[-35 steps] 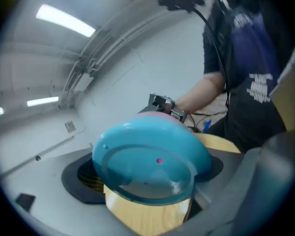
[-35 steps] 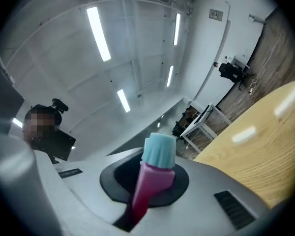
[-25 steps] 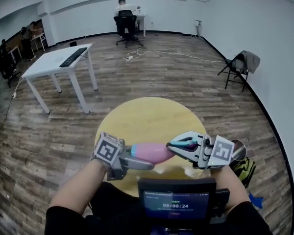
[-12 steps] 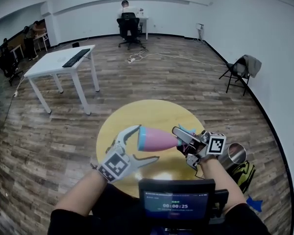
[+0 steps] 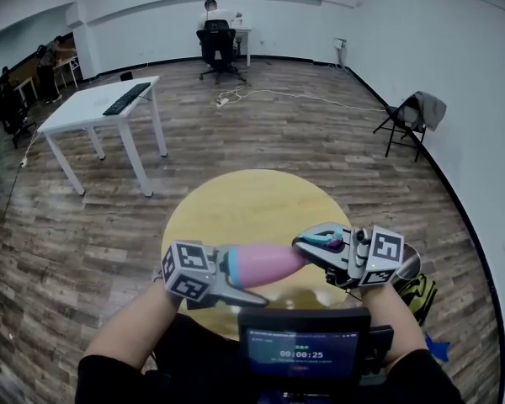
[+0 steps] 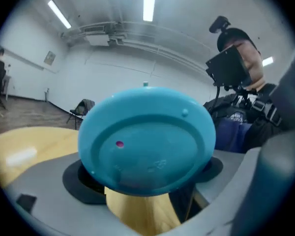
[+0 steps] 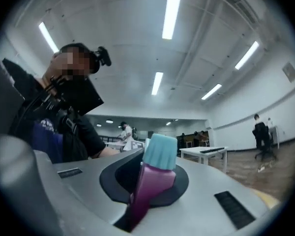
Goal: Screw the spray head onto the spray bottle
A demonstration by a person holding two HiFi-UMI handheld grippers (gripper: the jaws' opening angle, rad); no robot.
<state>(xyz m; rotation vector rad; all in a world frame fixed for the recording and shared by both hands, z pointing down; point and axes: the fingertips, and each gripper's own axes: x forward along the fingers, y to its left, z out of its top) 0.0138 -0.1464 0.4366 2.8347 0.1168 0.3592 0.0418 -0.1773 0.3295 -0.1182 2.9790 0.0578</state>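
Over the near edge of the round yellow table a pink spray bottle lies level in the air. My left gripper is shut on its teal-based end; in the left gripper view that teal base fills the space between the jaws. At the bottle's narrow end, my right gripper is shut on the spray head. The right gripper view shows the spray head, magenta with a ribbed teal collar, pinched between the jaws. The joint between head and neck is hidden in the head view.
A metal cylinder stands by the table's right edge, behind my right gripper. A white desk is at the back left, a folding chair at the right wall. A person sits at a far desk. A screen device hangs below.
Half a second ago the left gripper was rolled with its cube low and the bottle farther over the table. Both grippers have turned back and the bottle lies level, nearer me.
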